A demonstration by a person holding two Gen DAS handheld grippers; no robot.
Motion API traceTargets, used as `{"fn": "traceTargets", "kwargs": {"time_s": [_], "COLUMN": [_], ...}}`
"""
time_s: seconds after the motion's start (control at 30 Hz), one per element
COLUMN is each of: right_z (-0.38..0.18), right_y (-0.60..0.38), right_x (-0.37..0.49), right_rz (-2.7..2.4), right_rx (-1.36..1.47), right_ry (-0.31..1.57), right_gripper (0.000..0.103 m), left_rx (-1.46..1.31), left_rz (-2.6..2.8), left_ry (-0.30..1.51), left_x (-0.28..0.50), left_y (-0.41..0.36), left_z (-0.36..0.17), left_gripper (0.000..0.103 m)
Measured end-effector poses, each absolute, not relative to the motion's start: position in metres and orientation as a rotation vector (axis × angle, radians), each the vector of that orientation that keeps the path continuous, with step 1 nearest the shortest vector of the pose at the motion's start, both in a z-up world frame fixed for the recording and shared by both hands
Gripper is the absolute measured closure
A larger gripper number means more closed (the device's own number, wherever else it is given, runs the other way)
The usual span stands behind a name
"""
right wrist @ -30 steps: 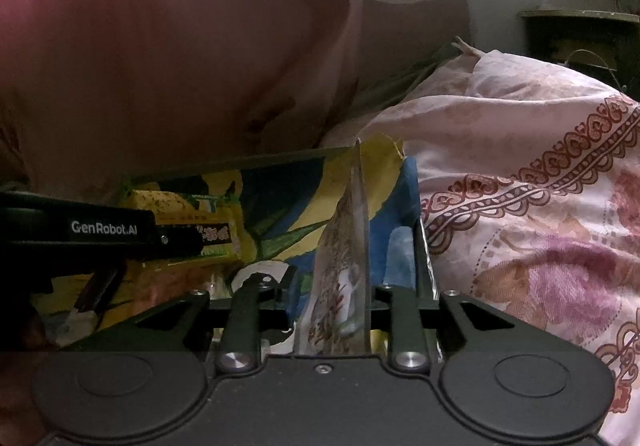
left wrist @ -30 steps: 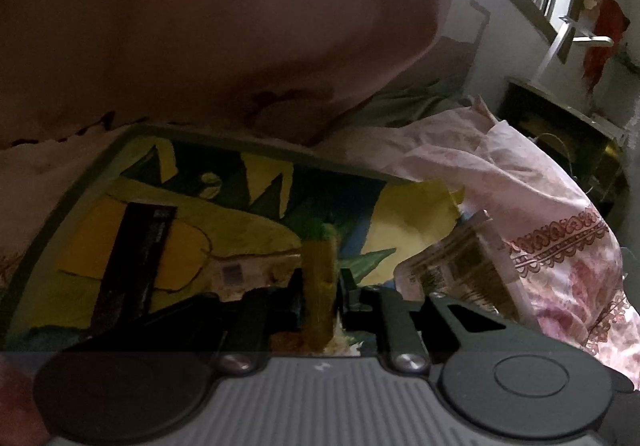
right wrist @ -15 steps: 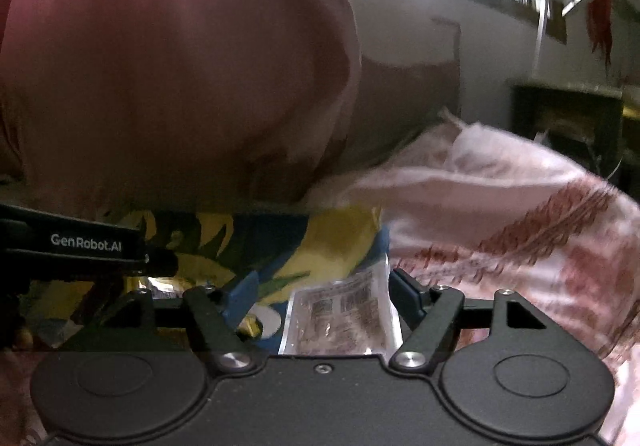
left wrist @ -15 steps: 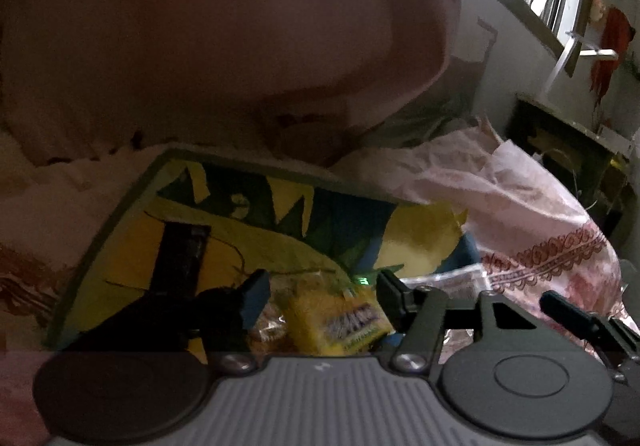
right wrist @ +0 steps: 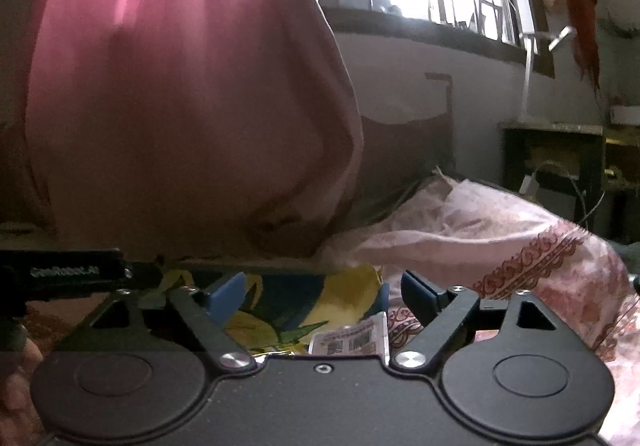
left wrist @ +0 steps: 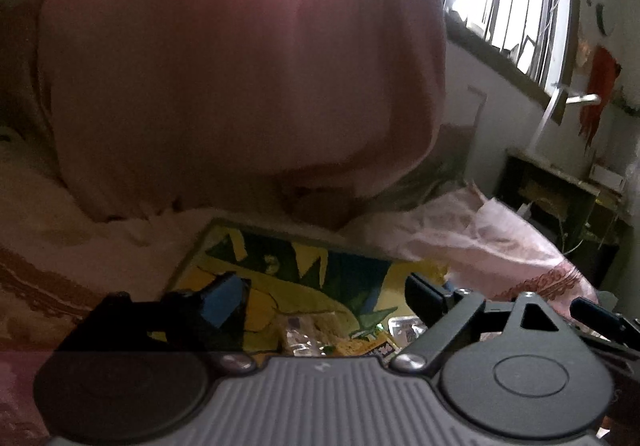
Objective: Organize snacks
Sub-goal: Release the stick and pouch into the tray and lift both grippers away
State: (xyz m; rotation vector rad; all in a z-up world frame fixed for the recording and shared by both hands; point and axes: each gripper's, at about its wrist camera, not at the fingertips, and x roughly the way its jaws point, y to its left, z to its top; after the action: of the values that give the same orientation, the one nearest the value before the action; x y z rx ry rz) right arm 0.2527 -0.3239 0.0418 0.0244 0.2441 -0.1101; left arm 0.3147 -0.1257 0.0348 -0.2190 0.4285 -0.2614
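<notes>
Both sets of fingers spread and opening, nothing between them. Left gripper (left wrist: 320, 296) above the yellow snack (left wrist: 366, 346), low centre of frame, on the printed tray (left wrist: 304, 258). Right gripper (right wrist: 320, 292) over the barcoded packet (right wrist: 352, 338), bottom centre, long side running left to right. Each snack just below and behind its own fingertips; next reach likely elsewhere.

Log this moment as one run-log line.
left gripper: opening, empty | right gripper: opening, empty | yellow snack pack, barcode packet: lying on box
</notes>
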Motion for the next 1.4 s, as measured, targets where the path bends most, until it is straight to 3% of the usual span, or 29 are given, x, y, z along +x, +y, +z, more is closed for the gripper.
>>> {"fn": "traceTargets", "kwargs": {"time_s": [0.23, 0.43, 1.4], "right_z": [0.059, 0.065, 0.027], "right_y": [-0.310, -0.294, -0.229], "right_x": [0.205, 0.168, 0.072], "right_rz": [-0.095, -0.074, -0.019], "right_rx": [0.058, 0.062, 0.069], "right_ry": [0.222, 0.209, 0.337], "right_gripper": [0.006, 0.001, 0.001], "left_rx": [-0.196, -0.165, -0.128], "left_rz": [-0.233, -0.209, -0.072], "left_ry": [0.360, 0.347, 0.469], "left_x": [0.262, 0.224, 0.105], "left_y": [-0.097, -0.073, 0.002], "left_z": [0.055, 0.059, 0.021], "left_gripper": [0.001, 0.001, 0.000]}}
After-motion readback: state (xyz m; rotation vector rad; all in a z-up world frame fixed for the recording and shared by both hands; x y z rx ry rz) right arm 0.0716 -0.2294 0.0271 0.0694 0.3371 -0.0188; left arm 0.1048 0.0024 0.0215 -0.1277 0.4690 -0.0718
